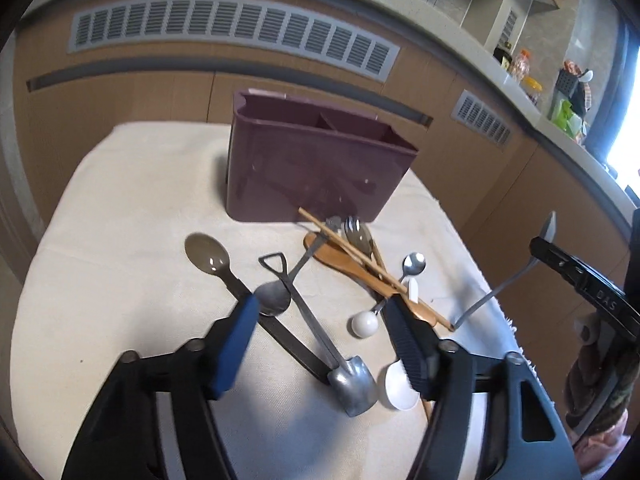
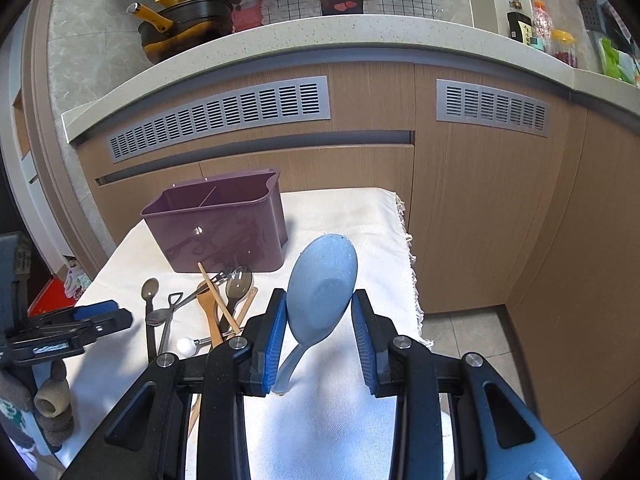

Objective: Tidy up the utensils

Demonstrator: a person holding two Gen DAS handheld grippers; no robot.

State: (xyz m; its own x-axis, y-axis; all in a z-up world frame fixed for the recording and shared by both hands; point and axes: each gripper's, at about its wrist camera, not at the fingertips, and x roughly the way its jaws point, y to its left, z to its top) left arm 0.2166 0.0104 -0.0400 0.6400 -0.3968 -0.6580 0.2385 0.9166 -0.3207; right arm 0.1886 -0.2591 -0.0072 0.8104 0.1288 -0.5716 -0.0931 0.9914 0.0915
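Note:
A purple divided utensil holder (image 1: 316, 164) stands on a white cloth; it also shows in the right wrist view (image 2: 224, 232). In front of it lies a pile of utensils: a brown plastic spoon (image 1: 208, 258), a shovel-shaped metal spoon (image 1: 352, 384), a wooden spatula (image 1: 348, 264), chopsticks (image 1: 352, 252), a white ladle (image 1: 400, 386). My left gripper (image 1: 320, 320) is open just above the pile. My right gripper (image 2: 320, 312) has its jaws apart around a blue rice paddle (image 2: 320, 292), whose handle rests against the left pad (image 2: 276, 340). The paddle also shows in the left wrist view (image 1: 504, 284).
The cloth-covered table (image 2: 352, 216) stands against wooden cabinets with vent grilles (image 2: 224, 120). A counter above holds a pot (image 2: 188, 28), bottles and jars (image 2: 560, 44). The table's right edge (image 2: 412, 272) drops to a tiled floor.

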